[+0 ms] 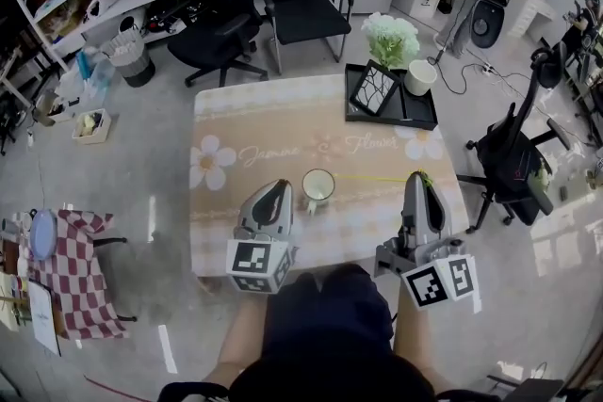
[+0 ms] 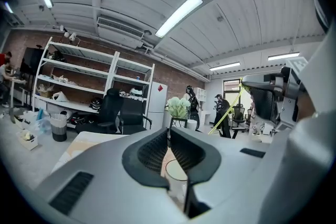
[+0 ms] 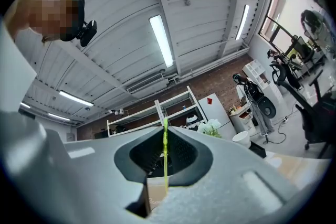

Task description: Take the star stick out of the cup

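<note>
Pull-out judged nearly done: stick is clamped in shut right tongs, its free end at rim of cup, which is just beside left tongs (tips closed together); next, stick to be drawn clear w/o tipping cup.

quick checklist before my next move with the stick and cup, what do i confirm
1. Right tongs shut on the stick: ok.
2. Left tongs steadying the cup: ok, the cup shows between them.
3. Cup upright on the table: ok.
4. Stick's far end clear of the cup's rim: cannot tell; in the head view it ends right at the rim.
5. Room to draw the stick off to the right: ok; the tray stands further back on the table.
</note>
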